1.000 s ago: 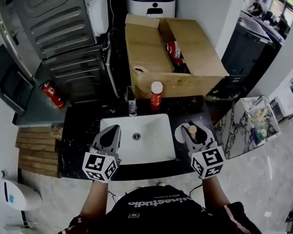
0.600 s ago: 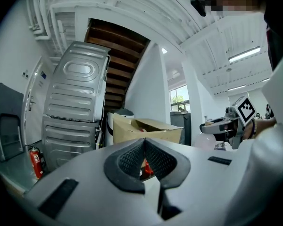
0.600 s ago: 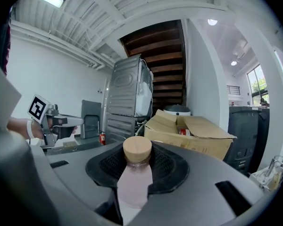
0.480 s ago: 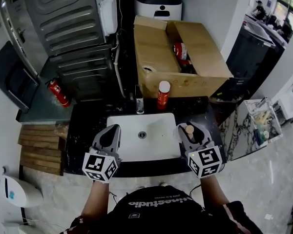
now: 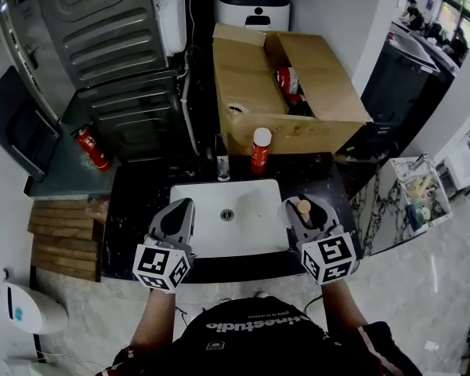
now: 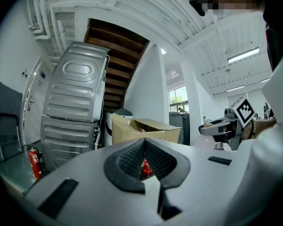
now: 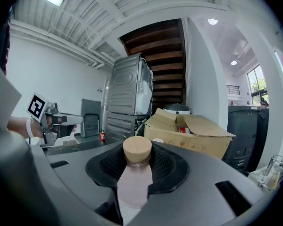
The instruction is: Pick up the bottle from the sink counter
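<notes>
- Nearest, R side: pinches pale bottle (image 7: 134,185) in right gripper (image 7: 137,161), pads closed on the neck just under the wooden cap (image 7: 137,149).
- Stands roughly upright, long axis crossing the jaws; cap pokes above the pads, body drops out of view below.
- From head view, sits over the counter (image 5: 137,210) strip just R of the sink (image 5: 251,229). Can't tell if the base touches stone or hangs clear.
- Fits two stages: gripped w/ base on the counter, or already raised off it. No telling which from here.
- Either way, R hand has the bottle square betw. its jaws, so no reach or re-aim needed. Main risk, prob.: slip on a smooth neck if squeeze eases.
- L side, level w/ it: left gripper (image 6: 144,157) w/ jaws pressed together, nothing betw. them. Hovers at basin's front-L corner, well apart from the pale bottle.
- Farther: red bottle (image 5: 258,151) w/ white cap, upright on the counter behind the basin, near a slim dark item (image 5: 222,159) (tap or dispenser, can't tell).
- Farthest: open cardboard box (image 5: 243,84) and grey appliance (image 5: 102,22).
</notes>
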A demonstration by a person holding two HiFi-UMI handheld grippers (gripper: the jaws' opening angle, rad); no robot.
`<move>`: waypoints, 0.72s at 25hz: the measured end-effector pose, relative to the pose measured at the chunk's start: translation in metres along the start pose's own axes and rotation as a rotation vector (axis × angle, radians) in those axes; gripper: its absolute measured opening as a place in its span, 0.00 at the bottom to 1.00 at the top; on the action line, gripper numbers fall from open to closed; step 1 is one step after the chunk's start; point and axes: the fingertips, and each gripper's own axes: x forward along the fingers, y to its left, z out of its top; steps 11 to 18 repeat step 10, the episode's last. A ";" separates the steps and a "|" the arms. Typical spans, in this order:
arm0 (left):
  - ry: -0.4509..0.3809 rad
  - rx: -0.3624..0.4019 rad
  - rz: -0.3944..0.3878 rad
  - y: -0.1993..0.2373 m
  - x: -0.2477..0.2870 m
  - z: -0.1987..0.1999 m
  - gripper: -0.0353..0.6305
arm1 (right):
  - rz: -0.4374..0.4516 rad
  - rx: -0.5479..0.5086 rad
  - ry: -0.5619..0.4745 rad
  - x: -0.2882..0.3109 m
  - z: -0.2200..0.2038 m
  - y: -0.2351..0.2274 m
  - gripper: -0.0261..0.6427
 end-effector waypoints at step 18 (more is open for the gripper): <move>0.000 0.008 -0.006 -0.007 0.000 0.001 0.08 | 0.002 0.004 0.010 -0.003 -0.004 -0.001 0.27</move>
